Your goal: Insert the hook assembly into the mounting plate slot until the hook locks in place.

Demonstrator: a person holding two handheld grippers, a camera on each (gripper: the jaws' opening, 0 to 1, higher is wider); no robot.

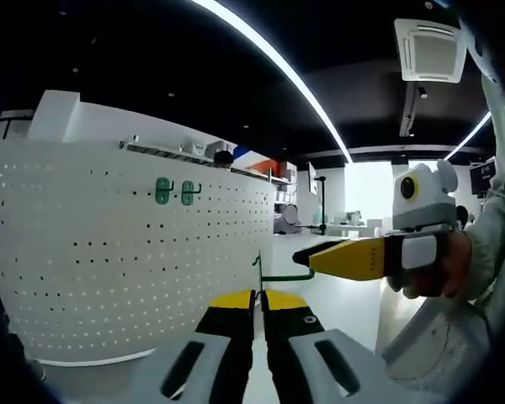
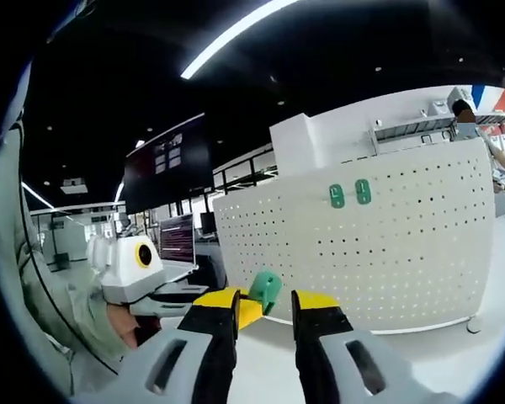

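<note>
A white pegboard mounting plate point(image 1: 109, 252) stands upright, with two green hooks point(image 1: 177, 192) hanging high on it. My left gripper point(image 1: 259, 296) is shut on the thin wire of a loose green hook point(image 1: 259, 268), held in the air to the right of the board. The right gripper point(image 1: 299, 255) comes in from the right, its yellow tip at the hook's outer arm. In the right gripper view the hook's green plate point(image 2: 265, 290) sits between the parted jaws of my right gripper point(image 2: 268, 296) without filling the gap. The left gripper point(image 2: 246, 311) comes in from the left. The pegboard point(image 2: 387, 252) and its mounted hooks point(image 2: 350, 194) stand beyond.
A person's hand point(image 1: 454, 265) and pale sleeve point(image 1: 497, 227) hold the right gripper. A white tabletop point(image 2: 454, 353) runs under the board. Dark screens point(image 2: 164, 168) stand behind on the left, with desks and shelves point(image 1: 320, 219) past the board's edge.
</note>
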